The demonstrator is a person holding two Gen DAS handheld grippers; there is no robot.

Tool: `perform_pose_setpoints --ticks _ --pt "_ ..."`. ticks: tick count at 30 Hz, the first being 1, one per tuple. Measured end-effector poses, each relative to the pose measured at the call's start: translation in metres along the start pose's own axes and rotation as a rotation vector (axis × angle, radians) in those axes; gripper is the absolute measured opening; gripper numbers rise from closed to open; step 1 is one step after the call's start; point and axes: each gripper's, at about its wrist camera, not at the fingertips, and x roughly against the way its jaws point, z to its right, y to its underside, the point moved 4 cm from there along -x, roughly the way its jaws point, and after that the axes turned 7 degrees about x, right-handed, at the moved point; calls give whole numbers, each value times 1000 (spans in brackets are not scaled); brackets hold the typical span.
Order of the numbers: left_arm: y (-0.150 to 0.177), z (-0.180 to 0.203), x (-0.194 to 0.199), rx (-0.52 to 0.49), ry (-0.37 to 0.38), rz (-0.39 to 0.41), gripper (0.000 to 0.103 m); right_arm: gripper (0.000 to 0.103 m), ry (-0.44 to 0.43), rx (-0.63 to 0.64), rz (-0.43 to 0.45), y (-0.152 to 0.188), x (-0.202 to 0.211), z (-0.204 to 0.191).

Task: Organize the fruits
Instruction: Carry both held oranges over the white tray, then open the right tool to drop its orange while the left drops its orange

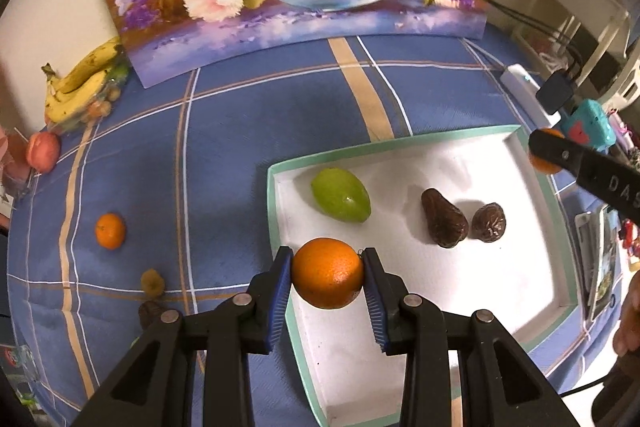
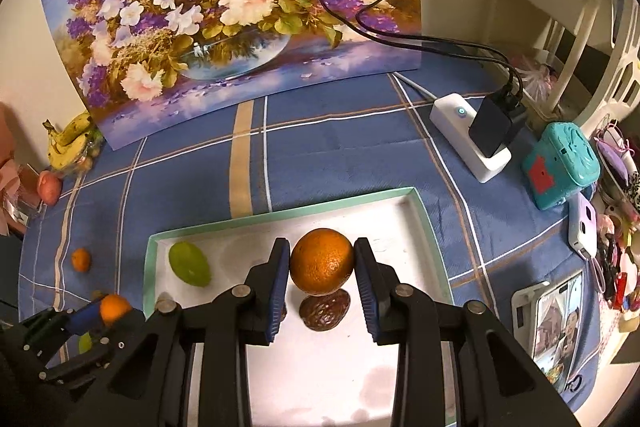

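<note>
While we clamp an orange in each gripper's jaws | tray (image 1: 400,147) holds green mango (image 1: 340,195), two brown fruits (image 1: 444,219).

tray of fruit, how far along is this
Done: a green fruit and two brown fruits lie in the tray. In hand: the left gripper and right gripper each clamp an orange over it. Left: a mandarin, a small yellowish fruit, a peach and bananas sit on the tablecloth.
</note>
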Motion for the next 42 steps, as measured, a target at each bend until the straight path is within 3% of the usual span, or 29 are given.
perform_pose_setpoints --ticks 17,33,42 --pt "10 11 -35 -47 -56 -65 37 34 62 -40 -92 15 -45 47" --pt "16 13 -46 -63 -73 -91 37 34 94 -7 -177 30 -76 45" --pt "17 17 -44 -73 -70 -93 37 34 101 0 -179 30 -78 43"
